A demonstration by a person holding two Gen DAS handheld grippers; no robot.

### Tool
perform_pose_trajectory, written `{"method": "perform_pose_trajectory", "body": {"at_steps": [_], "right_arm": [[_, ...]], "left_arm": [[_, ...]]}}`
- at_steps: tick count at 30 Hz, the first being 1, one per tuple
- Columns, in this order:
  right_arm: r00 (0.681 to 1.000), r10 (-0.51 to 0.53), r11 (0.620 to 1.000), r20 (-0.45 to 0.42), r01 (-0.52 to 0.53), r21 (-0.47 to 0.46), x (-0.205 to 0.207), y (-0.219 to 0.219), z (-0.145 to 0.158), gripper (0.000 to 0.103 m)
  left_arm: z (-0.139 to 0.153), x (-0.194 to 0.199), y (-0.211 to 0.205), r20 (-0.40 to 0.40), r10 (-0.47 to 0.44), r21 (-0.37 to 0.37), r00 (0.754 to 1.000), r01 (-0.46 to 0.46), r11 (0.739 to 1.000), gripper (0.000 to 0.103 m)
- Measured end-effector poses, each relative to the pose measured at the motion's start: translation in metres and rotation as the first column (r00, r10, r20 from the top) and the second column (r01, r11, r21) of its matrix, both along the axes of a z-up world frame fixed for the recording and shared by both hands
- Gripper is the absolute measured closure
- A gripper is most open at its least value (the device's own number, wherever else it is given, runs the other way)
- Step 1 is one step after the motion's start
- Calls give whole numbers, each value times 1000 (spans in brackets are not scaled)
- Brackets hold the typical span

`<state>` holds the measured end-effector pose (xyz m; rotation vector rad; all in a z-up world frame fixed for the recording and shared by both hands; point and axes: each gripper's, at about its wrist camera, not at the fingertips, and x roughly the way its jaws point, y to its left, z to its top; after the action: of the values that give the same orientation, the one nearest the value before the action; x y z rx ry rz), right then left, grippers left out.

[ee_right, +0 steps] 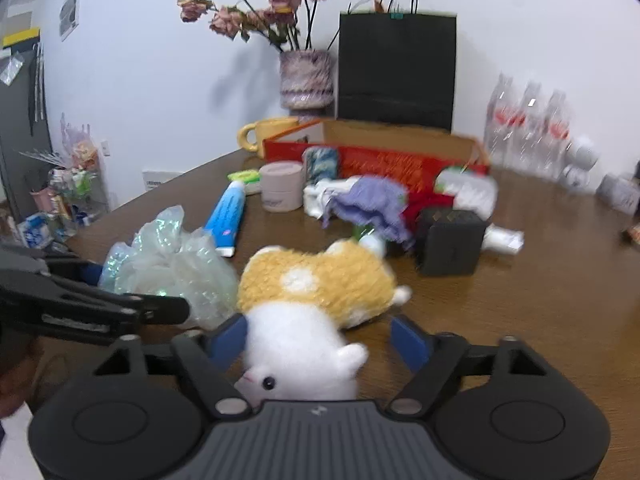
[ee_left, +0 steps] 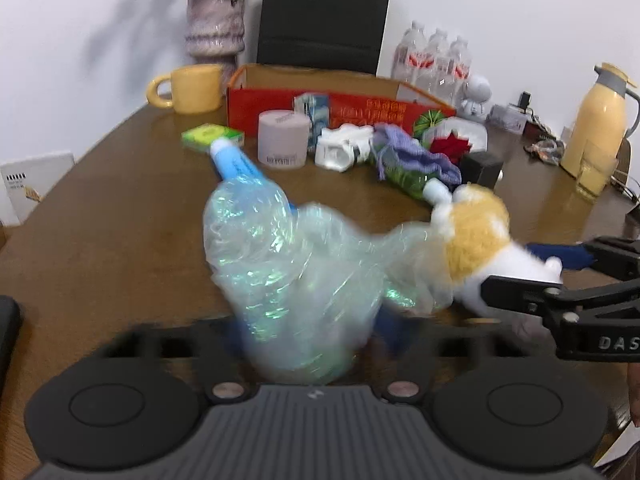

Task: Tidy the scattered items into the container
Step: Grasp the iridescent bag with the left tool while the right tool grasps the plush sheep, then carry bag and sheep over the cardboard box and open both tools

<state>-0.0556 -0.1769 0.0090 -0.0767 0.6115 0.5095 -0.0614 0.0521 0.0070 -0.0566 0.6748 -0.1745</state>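
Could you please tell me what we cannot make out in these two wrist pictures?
- Left gripper fingertips, left wrist view: hidden behind the crumpled plastic bag, so the grip cannot be seen.
- Right gripper, right wrist view: its right pad looks clear of the plush toy; its left contact is blurred.
- Box contents, both views: hidden by its front wall.
- Toothpaste lettering: too blurred.

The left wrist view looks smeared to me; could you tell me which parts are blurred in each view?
Left wrist view: the plastic bag and plush toy are motion-smeared, the far vase sharper. Right wrist view: the water bottles and red box blur, and the table edge bows from fisheye distortion.
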Motion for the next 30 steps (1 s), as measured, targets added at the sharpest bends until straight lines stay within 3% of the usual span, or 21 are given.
{"method": "perform_pose_trajectory", "body": {"at_steps": [1,5,10,13,16,18,23,30], "right_arm": [[1000,11,1000,-15,-11,11,0,1,-2,55],[1000,13,999,6,-13,-35,-8,8,2,60],[988,-10,1000,152,8,14,-24,-8,50,61],[971,-19,1000,237,18,5,-14,-21,82,60],[957,-56,998,284,59,1,21,-31,107,60],[957,-89,996,274,90,11,52,-34,117,60],[972,-136,990,191,126,66,135,-37,126,60],[991,-131,988,-7,131,83,264,-23,109,59]], "left_arm": [[0,-1,1,2,-10,-3,1000,10,1000,89],[19,-16,0,56,-45,-26,997,47,999,95],[85,-21,-10,243,-124,-13,962,131,991,95],[112,9,-27,290,-176,72,941,162,984,95],[134,60,-41,306,-169,129,937,135,982,95],[143,97,-46,296,-143,135,944,107,985,95],[143,191,-36,162,-95,45,982,89,995,95],[116,313,-19,-23,-77,7,997,77,997,95]]}}
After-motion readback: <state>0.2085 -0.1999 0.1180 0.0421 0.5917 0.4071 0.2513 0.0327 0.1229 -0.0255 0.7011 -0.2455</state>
